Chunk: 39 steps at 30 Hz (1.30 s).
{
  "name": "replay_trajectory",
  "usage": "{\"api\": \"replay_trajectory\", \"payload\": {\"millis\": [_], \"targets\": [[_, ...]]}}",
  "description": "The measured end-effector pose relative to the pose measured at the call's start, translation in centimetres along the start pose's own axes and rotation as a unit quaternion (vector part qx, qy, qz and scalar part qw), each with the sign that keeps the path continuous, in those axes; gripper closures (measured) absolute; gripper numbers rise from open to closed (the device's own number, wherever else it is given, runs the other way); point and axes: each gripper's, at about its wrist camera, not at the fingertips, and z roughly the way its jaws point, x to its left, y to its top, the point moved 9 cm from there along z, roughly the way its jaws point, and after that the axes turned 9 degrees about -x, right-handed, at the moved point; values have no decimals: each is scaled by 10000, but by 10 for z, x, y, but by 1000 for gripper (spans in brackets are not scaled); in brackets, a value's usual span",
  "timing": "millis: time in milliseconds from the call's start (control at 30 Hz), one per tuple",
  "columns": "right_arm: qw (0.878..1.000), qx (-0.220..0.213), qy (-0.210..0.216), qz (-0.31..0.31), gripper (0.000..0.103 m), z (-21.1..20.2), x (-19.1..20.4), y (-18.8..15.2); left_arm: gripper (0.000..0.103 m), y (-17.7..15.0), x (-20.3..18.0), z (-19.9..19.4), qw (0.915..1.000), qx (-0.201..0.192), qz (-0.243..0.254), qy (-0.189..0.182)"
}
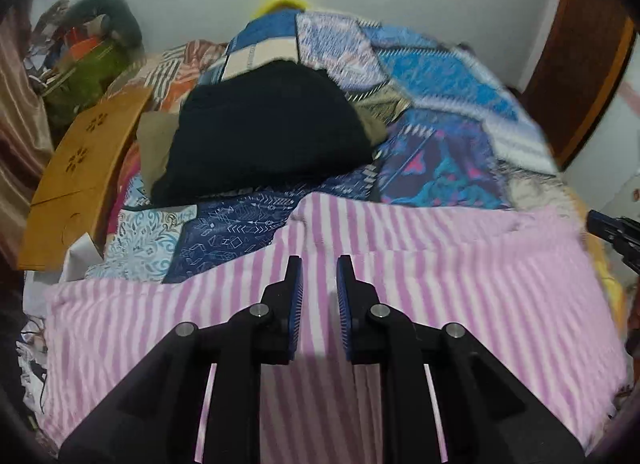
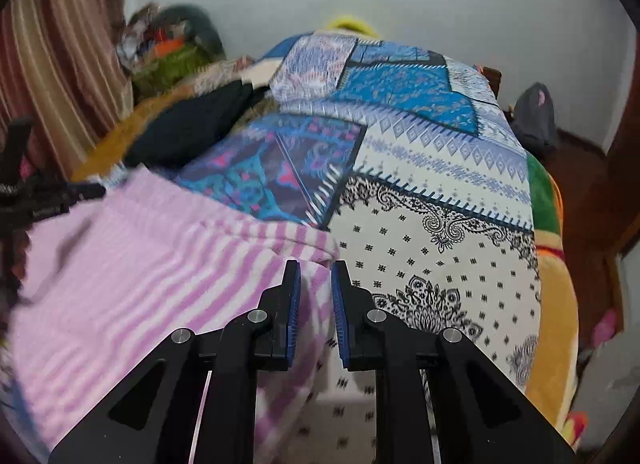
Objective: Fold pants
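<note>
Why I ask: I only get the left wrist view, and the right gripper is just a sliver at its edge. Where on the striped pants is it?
Observer: The right gripper sits at the right-hand edge of the pants, where the pink stripes end.
Operator: What lies beyond that edge?
Observer: A white quilt patch with black paisley print, running on to the far side of the bed.
Operator: Has it got the cloth?
Observer: Its jaws stand narrow with the cloth's edge between them. Whether the pads pinch it, I cannot tell.
</note>
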Motion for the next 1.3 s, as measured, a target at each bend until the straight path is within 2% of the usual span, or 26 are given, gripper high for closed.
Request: {"api": "replay_trajectory", "payload": {"millis": [100, 167, 200, 367, 467, 500, 567, 667, 733, 800, 900, 1033, 1100, 1167, 1233, 1300], "targets": [[9997, -49, 212, 102, 84, -23, 11, 2, 87, -3, -14, -31, 9995, -122, 231, -179], [9995, -45, 316, 84, 72, -33, 23, -1, 85, -12, -32, -47, 9985, -92, 295, -446], [9993, -36, 359, 30, 70, -36, 31, -4, 82, -18, -43, -53, 9978, -55, 318, -579], [9971, 219, 693, -233, 67, -42, 79, -33, 71, -57, -102, -65, 9909, 221, 422, -1260], [9945, 532, 785, -449, 67, -40, 98, -61, 71, -86, -122, -61, 9885, 448, 570, -1330], [9934, 676, 787, -487, 67, -38, 102, -71, 69, -93, -124, -61, 9893, 401, 625, -1258], [9941, 586, 652, -638, 67, -44, 102, -81, 63, -99, -121, -68, 9909, 207, 717, -1121], [9944, 627, 605, -598, 67, -56, 98, -90, 60, -108, -108, -77, 9914, 203, 556, -1164], [9944, 646, 585, -597, 67, -62, 95, -97, 51, -113, -95, -83, 9926, 207, 496, -1086], [9941, 687, 537, -641, 67, -67, 95, -99, 50, -116, -81, -91, 9939, 200, 404, -1007], [9940, 756, 431, -663, 67, -72, 94, -96, 50, -119, -48, -103, 9978, 145, 325, -564], [9949, 600, 368, -717, 66, -73, 101, -79, 50, -124, 2, -121, 9993, 84, -201, -296], [9957, 441, 418, -705, 62, -72, 110, -64, 50, -124, 28, -130, 9989, 5, -461, -83], [9959, 261, 481, -723, 60, -70, 121, -49, 45, -126, 59, -142, 9970, -87, -755, 128], [9953, 88, 556, -792, 60, -66, 135, -36, 33, -133, 91, -152, 9936, -179, -1051, 373], [9941, -28, 586, -913, 59, -59, 149, -27, 30, -142, 118, -157, 9892, -182, -1339, 572]]}}
